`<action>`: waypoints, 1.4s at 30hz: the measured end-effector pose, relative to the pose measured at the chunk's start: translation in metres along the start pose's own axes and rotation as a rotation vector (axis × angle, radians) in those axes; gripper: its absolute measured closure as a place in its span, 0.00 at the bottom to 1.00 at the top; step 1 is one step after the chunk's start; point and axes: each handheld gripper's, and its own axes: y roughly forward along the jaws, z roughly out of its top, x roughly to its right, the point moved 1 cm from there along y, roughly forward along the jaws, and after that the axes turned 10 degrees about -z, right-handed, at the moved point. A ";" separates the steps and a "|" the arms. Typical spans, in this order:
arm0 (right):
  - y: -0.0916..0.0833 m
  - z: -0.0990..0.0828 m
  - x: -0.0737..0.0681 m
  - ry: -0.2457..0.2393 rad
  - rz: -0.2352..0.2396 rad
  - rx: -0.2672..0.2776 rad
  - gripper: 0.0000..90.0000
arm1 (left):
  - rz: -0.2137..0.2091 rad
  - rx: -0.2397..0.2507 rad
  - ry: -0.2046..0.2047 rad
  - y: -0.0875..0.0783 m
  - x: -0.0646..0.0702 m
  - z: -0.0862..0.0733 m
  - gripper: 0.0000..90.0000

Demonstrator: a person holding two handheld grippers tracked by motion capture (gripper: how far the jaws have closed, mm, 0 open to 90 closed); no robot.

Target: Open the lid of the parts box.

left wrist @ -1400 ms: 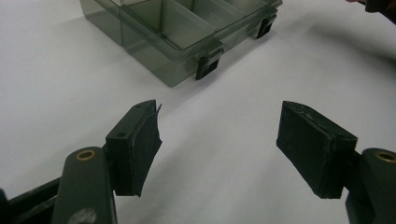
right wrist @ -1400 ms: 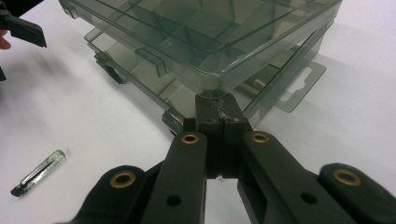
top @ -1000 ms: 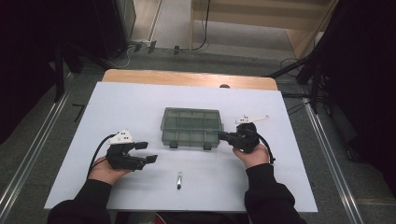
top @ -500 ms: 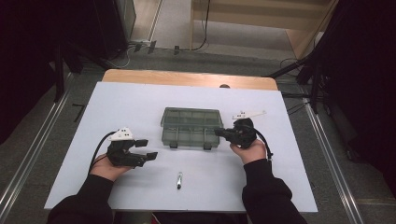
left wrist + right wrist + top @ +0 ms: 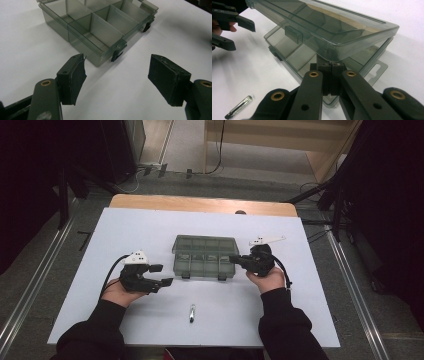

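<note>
A smoky clear compartment box (image 5: 205, 256) lies in the middle of the white table top. My right gripper (image 5: 237, 260) is at the box's right end, shut on the edge of its lid. In the right gripper view the lid (image 5: 332, 32) is tilted up off the box base (image 5: 294, 56), pinched between my right gripper's (image 5: 331, 68) closed jaws. My left gripper (image 5: 162, 275) rests on the table just left of the box's front corner. It stands open with nothing between its pads (image 5: 72, 77), and the box (image 5: 100, 27) with its empty compartments lies ahead of it.
A small slim pen-like stick (image 5: 191, 312) lies on the white sheet (image 5: 300, 320) near the front edge, between my hands, and appears again as the stick (image 5: 238, 107) beside my right jaws. A wooden table edge (image 5: 200, 202) runs behind the sheet. Dark stands flank the table.
My right hand has crept slightly away from me with the lid edge still gripped. The left hand and the stick have stayed where they were.
</note>
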 end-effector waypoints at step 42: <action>-0.003 0.007 0.006 0.016 -0.002 0.021 1.00 | 0.000 0.021 -0.002 0.014 -0.041 0.039 0.33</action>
